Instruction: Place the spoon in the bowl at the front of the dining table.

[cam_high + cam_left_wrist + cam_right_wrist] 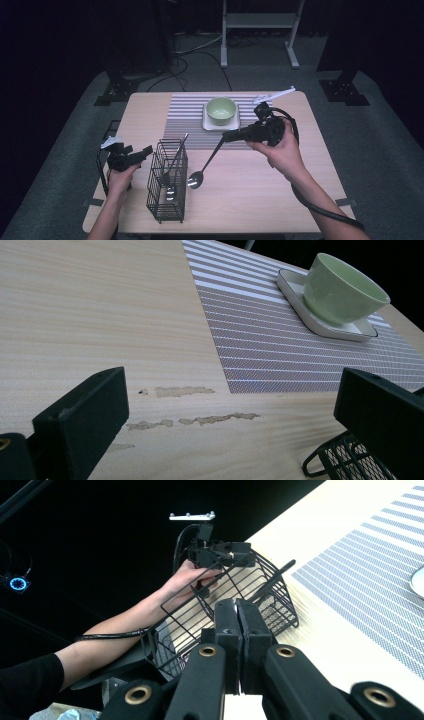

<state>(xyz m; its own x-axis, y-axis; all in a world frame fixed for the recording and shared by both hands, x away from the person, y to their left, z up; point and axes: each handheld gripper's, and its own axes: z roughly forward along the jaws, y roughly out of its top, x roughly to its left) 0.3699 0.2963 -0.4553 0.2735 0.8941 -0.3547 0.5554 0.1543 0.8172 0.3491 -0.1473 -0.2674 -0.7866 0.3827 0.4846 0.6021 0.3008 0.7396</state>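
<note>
The right claw [227, 136], held above the middle of the counter [260, 195], is clamped on the dark handle of a long spoon [202, 167]; the handle slants down and toward the near-left, ending in a shiny silver bowl that hangs at or just above the wood, just beside the right side of the black wire caddy [167, 187]. In the right gripper view the two jaws press flat together, and the handle between them is hidden. The caddy stands upright near the counter's near-left corner, a tall open grid of thin black wire, and inside it another spoon [172, 167] leans with its slim handle sticking up over the rim toward the far side and its bowl low down in the basket. The left claw [145, 151] hovers by the counter's left edge, just left of the caddy's top, its jaws spread wide with nothing between them, as the left gripper view shows. On the far half of the counter lies a grey-and-white striped placemat [187, 120], and on it sits a white square plate [209, 125] carrying a pale green bowl [221, 110], well apart from the caddy
</note>
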